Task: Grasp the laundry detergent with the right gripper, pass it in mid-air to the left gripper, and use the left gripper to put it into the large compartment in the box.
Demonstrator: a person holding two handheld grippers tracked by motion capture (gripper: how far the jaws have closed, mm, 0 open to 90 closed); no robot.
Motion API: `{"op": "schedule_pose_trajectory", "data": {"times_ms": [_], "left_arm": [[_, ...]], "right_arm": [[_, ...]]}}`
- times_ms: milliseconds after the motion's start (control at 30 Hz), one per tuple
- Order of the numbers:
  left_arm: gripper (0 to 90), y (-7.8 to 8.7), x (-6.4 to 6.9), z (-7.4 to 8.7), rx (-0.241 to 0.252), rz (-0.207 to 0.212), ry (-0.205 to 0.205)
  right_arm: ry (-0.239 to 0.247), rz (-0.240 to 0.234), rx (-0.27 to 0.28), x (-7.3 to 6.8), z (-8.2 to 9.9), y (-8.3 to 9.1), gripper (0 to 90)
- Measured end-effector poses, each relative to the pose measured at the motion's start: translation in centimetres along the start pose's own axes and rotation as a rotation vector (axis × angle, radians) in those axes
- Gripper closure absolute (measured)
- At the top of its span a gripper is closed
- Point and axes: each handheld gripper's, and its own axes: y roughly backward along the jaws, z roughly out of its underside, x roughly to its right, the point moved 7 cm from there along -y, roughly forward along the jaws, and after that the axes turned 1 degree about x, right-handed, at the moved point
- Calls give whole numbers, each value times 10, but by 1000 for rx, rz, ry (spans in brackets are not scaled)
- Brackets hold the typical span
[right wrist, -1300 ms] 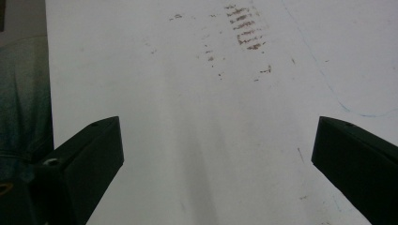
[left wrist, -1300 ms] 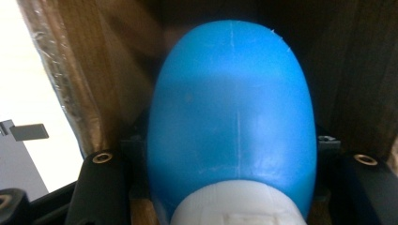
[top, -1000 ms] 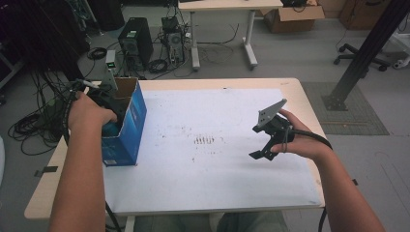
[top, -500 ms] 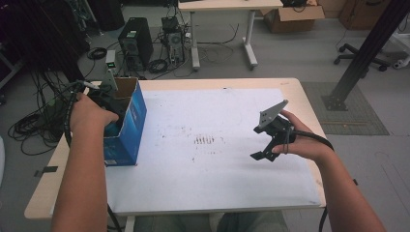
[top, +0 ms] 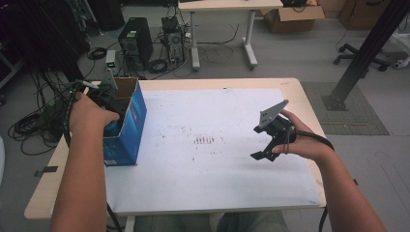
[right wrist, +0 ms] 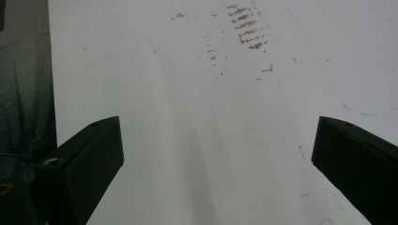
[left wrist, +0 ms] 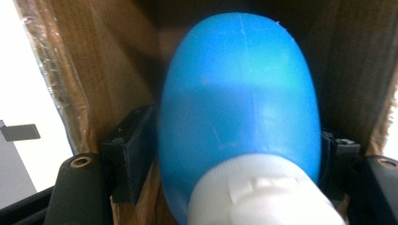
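Observation:
A blue cardboard box point(top: 129, 126) stands open-topped at the table's left edge. My left gripper point(top: 107, 107) reaches down into it, the hand covering most of it. In the left gripper view a blue bottle point(left wrist: 237, 98) with a white cap point(left wrist: 263, 192) sits between the black jaws of the left gripper point(left wrist: 230, 145), inside the brown box walls point(left wrist: 112, 70). These jaws have just been opening, and they stand close beside the bottle without squeezing it. My right gripper point(top: 262, 143) hovers over the white sheet point(top: 208, 164) at the right; the right gripper point(right wrist: 216, 159) is open wide with nothing in it.
Faint brown smudges point(top: 205, 140) mark the middle of the sheet. The wooden table point(top: 43, 198) has free room between the box and the right hand. Beyond the table stand computer towers point(top: 135, 41), loose cables and another desk point(top: 222, 6).

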Motion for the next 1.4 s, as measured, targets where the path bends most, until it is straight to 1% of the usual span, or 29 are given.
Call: {"op": "schedule_pose_trajectory", "data": {"times_ms": [233, 367, 433, 533, 567, 667, 733, 800, 833, 900, 933, 967, 1033, 1133, 1300, 1400], "left_arm": [[290, 9, 2, 1, 18, -15, -3], [278, 16, 3, 2, 23, -28, 3], [247, 18, 3, 3, 23, -23, 7], [230, 22, 3, 5, 31, -24, 5], [217, 24, 3, 6, 34, -26, 13], [186, 29, 2, 8, 39, -31, 9], [150, 32, 2, 9, 44, -31, 14], [139, 36, 3, 11, 49, -28, 7], [133, 38, 4, 11, 53, -25, 9], [126, 40, 4, 12, 53, -26, 3], [126, 44, 5, 13, 62, -31, 1], [101, 47, 6, 14, 64, -34, -11], [55, 51, 8, 16, 65, -39, -21], [22, 58, 12, 18, 75, -38, -31], [2, 71, 20, 20, 100, -45, -52], [2, 81, 26, 21, 112, -48, -85]], "right_arm": [[3, 3, 4, -1, 0, 1, 28], [1, 5, 5, -1, -1, 1, 27], [5, 5, 8, -1, -2, 2, 27], [6, 5, 10, -2, -3, 2, 28], [6, 6, 11, -2, -3, 3, 28], [3, 7, 14, -3, -3, 4, 27], [7, 9, 14, -3, -3, 5, 28], [8, 11, 17, -3, -4, 6, 28], [8, 11, 18, -3, -4, 6, 28], [8, 12, 20, -4, -5, 7, 27], [12, 12, 21, -4, -5, 7, 27], [13, 14, 24, -5, -6, 9, 28], [15, 16, 26, -5, -7, 10, 27], [16, 18, 28, -6, -7, 13, 27], [19, 23, 33, -6, -8, 18, 28], [21, 25, 36, -6, -8, 21, 28]]}}
